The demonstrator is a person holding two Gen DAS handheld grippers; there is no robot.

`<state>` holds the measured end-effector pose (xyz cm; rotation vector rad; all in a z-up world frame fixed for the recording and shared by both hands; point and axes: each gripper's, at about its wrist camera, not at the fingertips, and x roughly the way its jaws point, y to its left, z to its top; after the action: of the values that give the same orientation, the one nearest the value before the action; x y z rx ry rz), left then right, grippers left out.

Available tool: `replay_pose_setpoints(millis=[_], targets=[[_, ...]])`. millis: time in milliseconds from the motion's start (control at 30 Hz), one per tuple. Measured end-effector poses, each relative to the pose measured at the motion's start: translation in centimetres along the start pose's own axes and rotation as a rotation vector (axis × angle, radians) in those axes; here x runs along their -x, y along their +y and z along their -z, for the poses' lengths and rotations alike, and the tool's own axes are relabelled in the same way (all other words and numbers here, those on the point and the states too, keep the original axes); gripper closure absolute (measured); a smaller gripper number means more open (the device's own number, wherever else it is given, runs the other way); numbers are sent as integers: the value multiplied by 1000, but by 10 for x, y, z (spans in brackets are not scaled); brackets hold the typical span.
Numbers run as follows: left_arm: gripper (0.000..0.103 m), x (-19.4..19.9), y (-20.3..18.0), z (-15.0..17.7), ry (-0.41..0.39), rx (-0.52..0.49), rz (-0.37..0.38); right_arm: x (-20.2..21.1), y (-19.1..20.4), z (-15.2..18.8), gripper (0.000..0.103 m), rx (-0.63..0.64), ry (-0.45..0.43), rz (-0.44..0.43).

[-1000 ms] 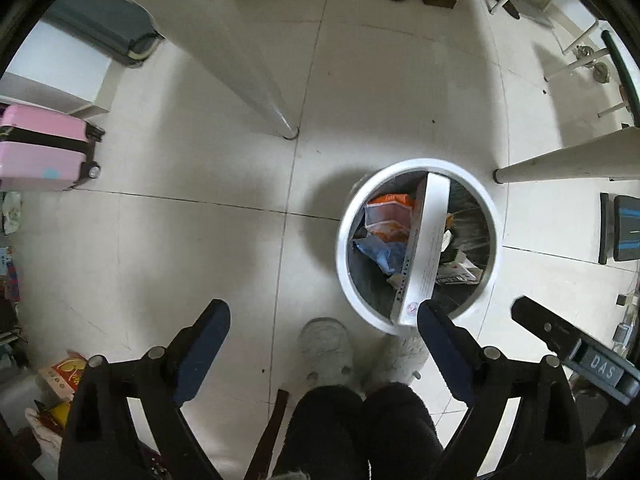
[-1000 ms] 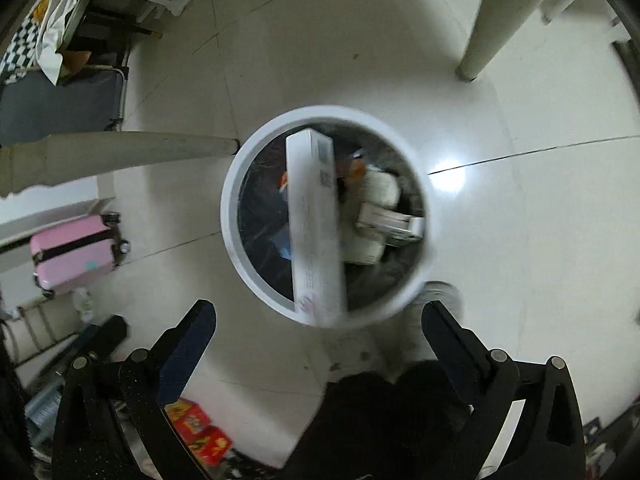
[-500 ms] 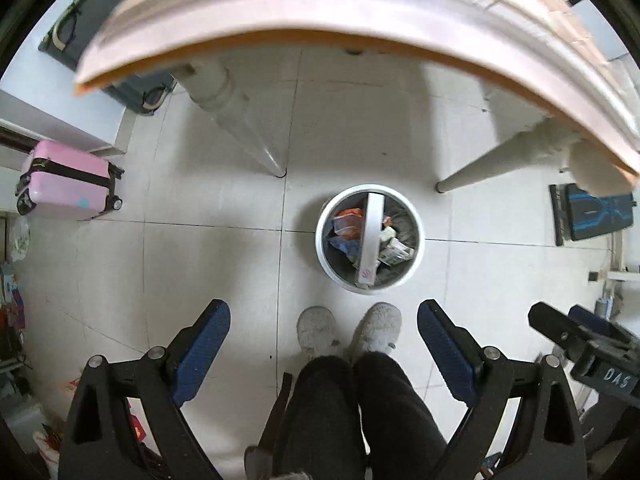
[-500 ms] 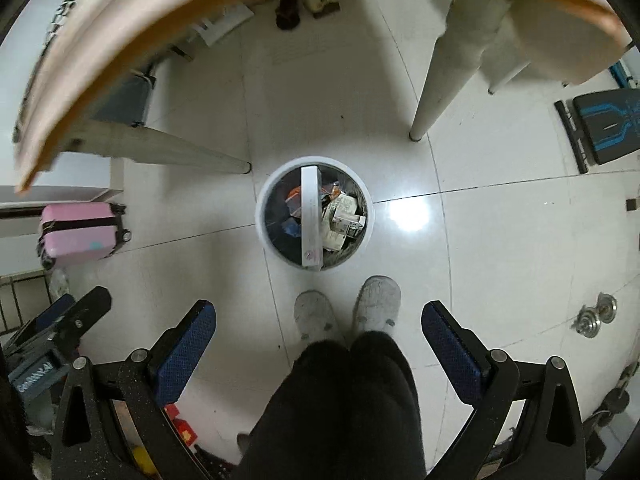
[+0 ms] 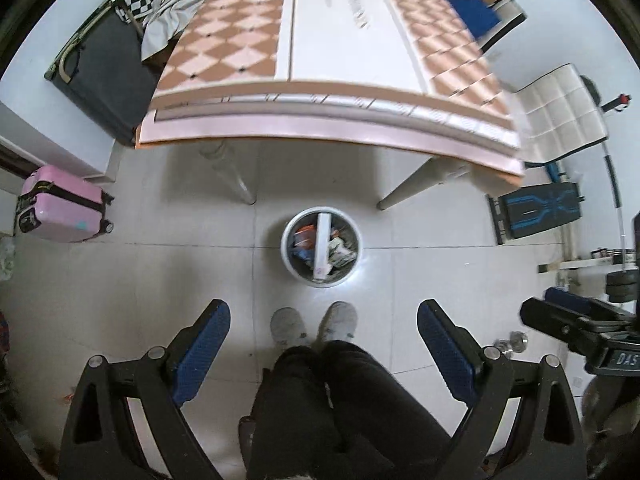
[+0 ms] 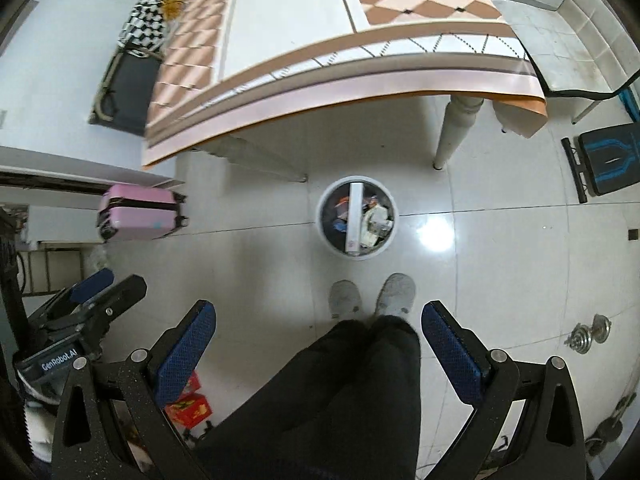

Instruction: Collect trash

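A round white trash bin (image 5: 288,258) stands on the tiled floor just in front of the table, holding a long white box (image 5: 322,246) and mixed wrappers. It also shows in the right wrist view (image 6: 325,232) with the white box (image 6: 353,220) inside. My left gripper (image 5: 323,320) is open and empty, high above the floor and nearer to me than the bin. My right gripper (image 6: 318,322) is open and empty at a similar height. The person's legs and grey shoes (image 5: 288,326) stand between the fingers in both views.
A table with a pink checked cloth (image 5: 328,60) stands beyond the bin on white legs (image 5: 404,192). A pink suitcase (image 5: 60,210) is at the left, a white chair (image 5: 560,116) and a black-blue board (image 5: 540,212) at the right. Dumbbell weights (image 6: 588,334) and red boxes (image 6: 188,404) lie on the floor.
Both grippers have risen well above the bin, from just over it to above table height. The bin now looks small and the tabletop has come into view. Both stay open.
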<state>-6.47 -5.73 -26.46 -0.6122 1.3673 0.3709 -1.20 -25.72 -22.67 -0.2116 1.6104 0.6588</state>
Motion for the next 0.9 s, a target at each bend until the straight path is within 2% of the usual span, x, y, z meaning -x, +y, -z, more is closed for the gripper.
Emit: replay_pose_setpoints(millis=[200, 367, 900], targets=[[7, 43, -9, 2, -25, -2, 72, 57, 14, 20, 0, 19, -19, -75], [7, 70, -12, 11, -48, -8, 115, 87, 23, 34, 0, 33, -42, -105], [7, 108, -21, 27, -91, -20, 185, 126, 46, 56, 0, 74, -84, -155]])
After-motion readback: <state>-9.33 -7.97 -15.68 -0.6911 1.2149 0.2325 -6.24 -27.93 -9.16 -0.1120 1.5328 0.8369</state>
